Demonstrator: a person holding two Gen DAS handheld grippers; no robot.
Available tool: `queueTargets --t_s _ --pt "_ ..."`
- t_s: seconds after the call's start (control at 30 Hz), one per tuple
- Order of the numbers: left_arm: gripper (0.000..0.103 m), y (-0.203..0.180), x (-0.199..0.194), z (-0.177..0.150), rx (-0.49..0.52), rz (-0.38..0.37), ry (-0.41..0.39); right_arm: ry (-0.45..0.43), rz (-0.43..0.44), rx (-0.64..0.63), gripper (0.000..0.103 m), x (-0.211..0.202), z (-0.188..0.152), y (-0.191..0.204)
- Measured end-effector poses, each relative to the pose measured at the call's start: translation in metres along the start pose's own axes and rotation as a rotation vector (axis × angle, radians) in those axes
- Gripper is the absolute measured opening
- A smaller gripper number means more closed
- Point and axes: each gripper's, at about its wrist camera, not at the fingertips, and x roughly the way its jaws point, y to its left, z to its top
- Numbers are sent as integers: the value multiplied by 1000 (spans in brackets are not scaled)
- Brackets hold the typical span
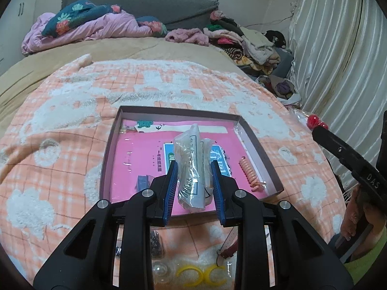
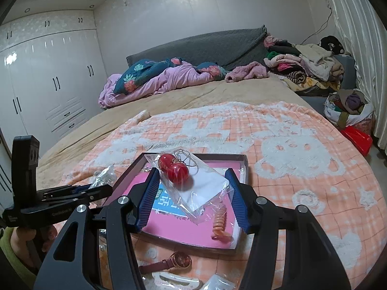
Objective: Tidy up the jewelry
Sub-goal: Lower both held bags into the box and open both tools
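Observation:
A shallow box with a pink lining lies on the peach blanket; it also shows in the right wrist view. My left gripper is shut on a clear bag of silvery jewelry above the box. My right gripper is shut on a clear bag with red ball earrings above the box. A peach spiral hair tie lies in the box at the right, also seen in the right wrist view.
Near the box's front edge lie a watch with a maroon strap, a white hair clip, yellow rings and small clear bags. Bedding and a clothes pile lie at the far end.

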Motion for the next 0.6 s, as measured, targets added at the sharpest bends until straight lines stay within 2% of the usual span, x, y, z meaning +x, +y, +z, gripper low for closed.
queueTargets --t_s 0.43,0.6 --pt "20 3 44 -3 -20 5 66 44 -26 -3 55 36 2 -13" --pt "20 4 61 -9 -10 6 97 66 -39 10 55 48 -8 -21"
